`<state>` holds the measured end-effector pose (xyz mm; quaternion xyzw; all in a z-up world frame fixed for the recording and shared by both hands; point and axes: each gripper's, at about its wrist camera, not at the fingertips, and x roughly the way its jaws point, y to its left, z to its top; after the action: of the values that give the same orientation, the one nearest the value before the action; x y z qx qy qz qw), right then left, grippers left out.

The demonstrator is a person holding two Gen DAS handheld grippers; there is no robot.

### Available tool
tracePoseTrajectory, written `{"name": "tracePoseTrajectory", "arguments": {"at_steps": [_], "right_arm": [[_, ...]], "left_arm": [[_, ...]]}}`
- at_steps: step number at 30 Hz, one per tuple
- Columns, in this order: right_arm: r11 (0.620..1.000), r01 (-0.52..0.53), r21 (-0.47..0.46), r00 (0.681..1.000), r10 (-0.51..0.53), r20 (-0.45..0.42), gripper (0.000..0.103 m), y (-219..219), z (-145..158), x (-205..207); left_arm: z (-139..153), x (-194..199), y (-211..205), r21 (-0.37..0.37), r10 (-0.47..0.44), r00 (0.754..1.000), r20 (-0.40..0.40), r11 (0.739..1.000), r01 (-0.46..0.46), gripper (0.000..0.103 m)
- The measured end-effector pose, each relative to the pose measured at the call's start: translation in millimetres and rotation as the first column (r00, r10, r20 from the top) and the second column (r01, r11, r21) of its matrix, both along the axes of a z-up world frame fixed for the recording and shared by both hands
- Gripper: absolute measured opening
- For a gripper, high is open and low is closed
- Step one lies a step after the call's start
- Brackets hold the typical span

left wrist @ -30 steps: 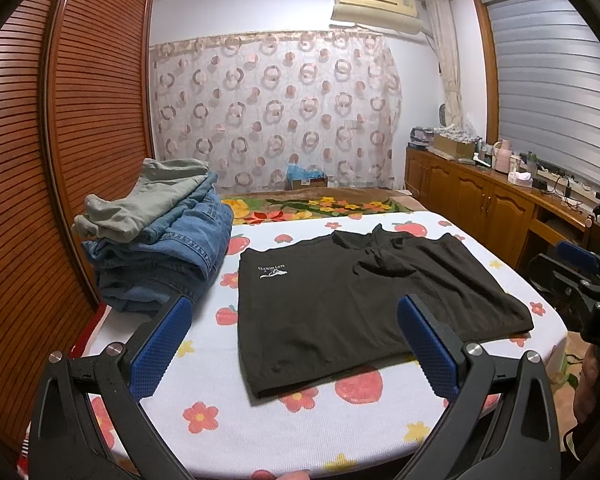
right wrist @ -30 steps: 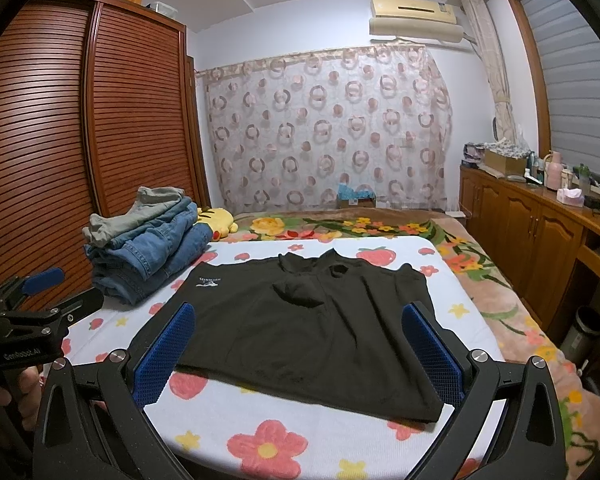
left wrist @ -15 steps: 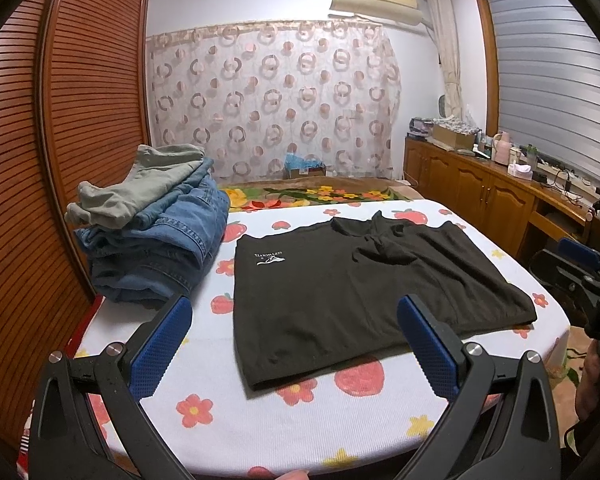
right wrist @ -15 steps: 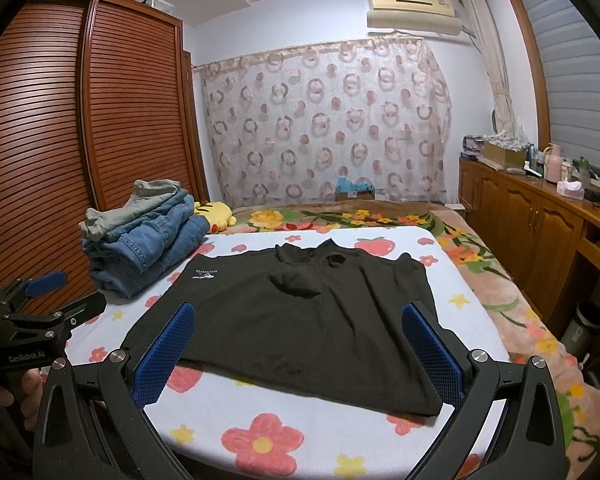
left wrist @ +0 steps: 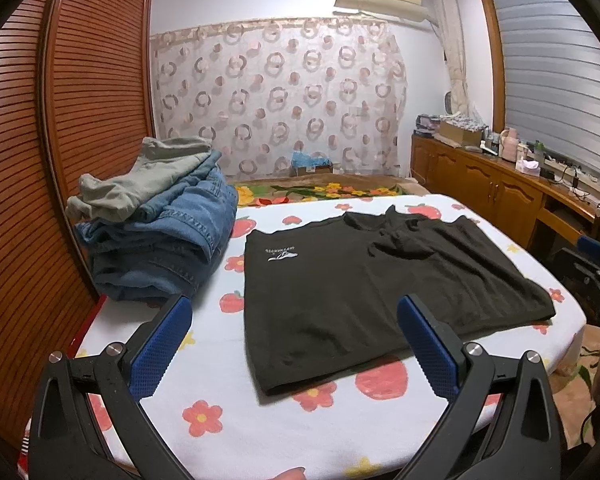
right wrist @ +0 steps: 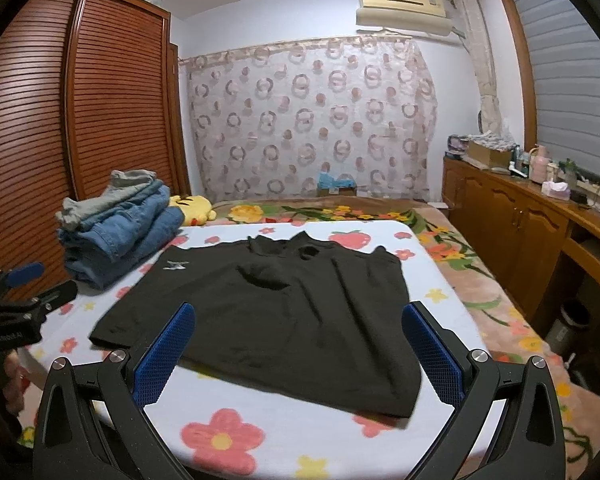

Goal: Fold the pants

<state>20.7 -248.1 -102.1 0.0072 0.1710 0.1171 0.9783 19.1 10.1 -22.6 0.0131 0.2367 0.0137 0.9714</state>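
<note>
Progress: you are hovering both grippers, left gripper [left wrist: 294, 344] and right gripper [right wrist: 298, 354], fingers wide and empty | black pants [right wrist: 268, 312] lying flat, unfolded, beside the folded stack [left wrist: 156, 232] | every fold is waiting.

We hold two matching black grippers: left gripper [left wrist: 294, 342] and right gripper [right wrist: 299, 350], each with blue textured finger pads [left wrist: 160, 346], silver screws [left wrist: 115, 348], and triangular cut-outs.
</note>
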Motion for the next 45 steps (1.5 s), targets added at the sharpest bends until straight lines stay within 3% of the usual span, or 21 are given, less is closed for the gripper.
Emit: {"name": "tracePoseTrajectory", "arguments": {"at_steps": [11,21,27,31,33,37,45], "right_arm": [[0.999,0.008,-0.049,0.999,-0.010,-0.039,0.103,-3,-8,8],[0.998,0.036,-0.061,0.994,-0.042,-0.099,0.102,-10,-3,16],[0.997,0.041,-0.061,0.988,-0.049,-0.144,0.087,-17,-1,23],[0.996,0.048,-0.070,0.981,-0.060,-0.185,0.063,-21,2,29],[0.996,0.050,-0.069,0.977,-0.063,-0.205,0.057,-21,5,34],[0.997,0.046,-0.057,0.971,-0.058,-0.233,0.047,-21,11,37],[1.000,0.009,-0.027,0.960,-0.017,-0.281,0.040,-25,22,47]], "left_arm": [[-23,12,8,-0.014,-0.064,0.993,-0.096,0.998,0.063,0.103],[-43,22,30,-0.037,-0.066,0.986,-0.156,0.997,0.060,0.102],[-53,28,41,-0.059,-0.056,0.979,-0.195,0.997,0.046,0.102],[-59,32,44,-0.059,-0.064,0.974,-0.215,0.997,0.052,0.102],[-62,34,45,-0.065,-0.070,0.971,-0.228,0.996,0.057,0.101],[-65,38,51,-0.088,-0.092,0.965,-0.245,0.994,0.072,0.096],[-70,38,59,-0.112,-0.099,0.961,-0.260,0.991,0.072,0.078]]}}
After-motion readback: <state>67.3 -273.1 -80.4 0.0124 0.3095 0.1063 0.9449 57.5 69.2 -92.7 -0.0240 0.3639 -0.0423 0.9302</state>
